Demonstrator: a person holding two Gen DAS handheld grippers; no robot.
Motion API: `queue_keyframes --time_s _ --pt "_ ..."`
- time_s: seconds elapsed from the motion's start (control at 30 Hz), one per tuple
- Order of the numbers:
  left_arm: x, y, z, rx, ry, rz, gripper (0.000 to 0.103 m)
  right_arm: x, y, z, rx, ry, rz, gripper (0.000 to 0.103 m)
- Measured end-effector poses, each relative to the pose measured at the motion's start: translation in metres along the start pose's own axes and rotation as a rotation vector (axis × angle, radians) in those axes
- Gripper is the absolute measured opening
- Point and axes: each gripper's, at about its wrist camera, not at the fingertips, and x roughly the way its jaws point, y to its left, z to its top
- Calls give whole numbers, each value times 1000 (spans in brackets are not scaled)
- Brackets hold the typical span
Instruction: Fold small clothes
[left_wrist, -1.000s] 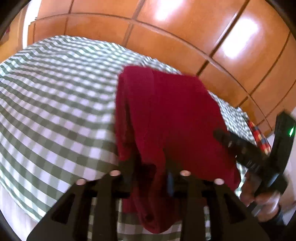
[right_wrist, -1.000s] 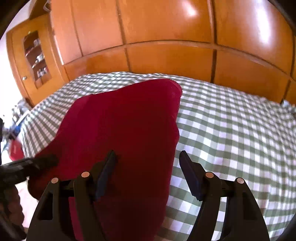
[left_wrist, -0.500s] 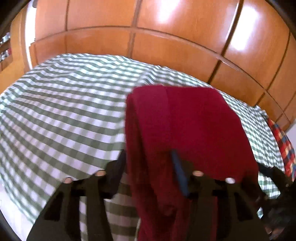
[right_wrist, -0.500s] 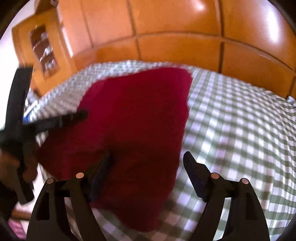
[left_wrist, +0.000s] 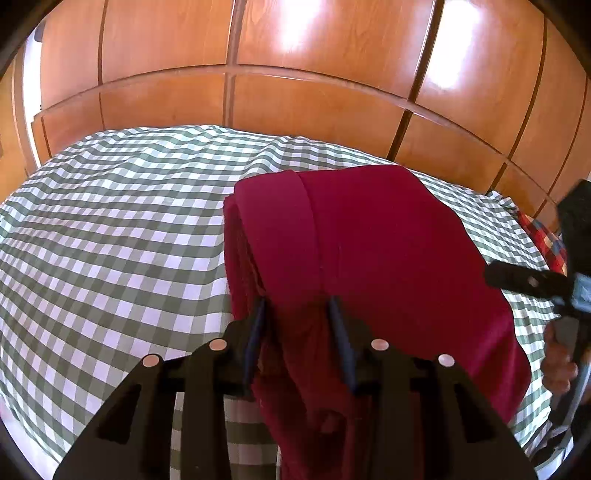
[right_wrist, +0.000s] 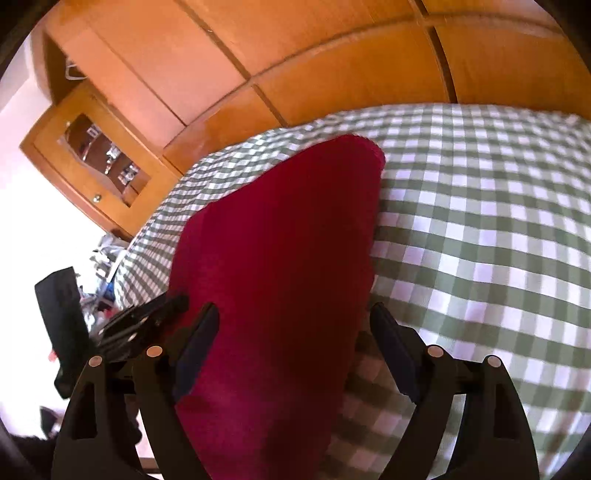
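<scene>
A dark red garment (left_wrist: 369, 251) lies on a bed covered with a green-and-white checked sheet (left_wrist: 110, 240), backed by a panelled wooden wardrobe (left_wrist: 314, 96). The garment is folded lengthwise, with a narrower band doubled over along its left side and its near end bunched and hanging towards the camera.

The left gripper (left_wrist: 297, 310) points forward over the near edge of the bed. Its two fingers are drawn in most of the way and pinch a bunched fold at the garment's near left end; cloth fills the gap between them and hangs down below.

The right gripper (right_wrist: 291, 325) is tilted, so the bed and wardrobe slant across its view. Its fingers are spread wide on either side of the garment's near end, the cloth running between them without either pad (right_wrist: 391, 343) clearly pressing on it; whether the left pad touches the cloth cannot be told. In the left wrist view this gripper shows at the right edge, held in the person's hand (left_wrist: 559, 365) just beside the garment's right side.

At the far right of the bed, a piece of red, blue and yellow plaid cloth (left_wrist: 543, 240) lies near the edge. A small wooden cabinet (right_wrist: 99, 162) with a glass door stands to the left of the bed.
</scene>
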Motion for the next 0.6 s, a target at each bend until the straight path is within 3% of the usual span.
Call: queue_keyframes --time_s 0.1,0.33,0.4,0.47,0.6 --pt "1 2 -1 0 1 -7 37 19 -11 6 34 45 25 84" --pt "7 10 -6 -13 1 -49 37 55 -10 6 72 157 206 83" --pt "9 15 -9 -33 2 -69 37 66 1 6 32 181 192 72" --pt "12 23 -13 -76 6 -96 37 64 10 6 8 180 170 55" --pt "10 29 -16 -131 -2 -163 31 41 42 7 -85 113 128 42"
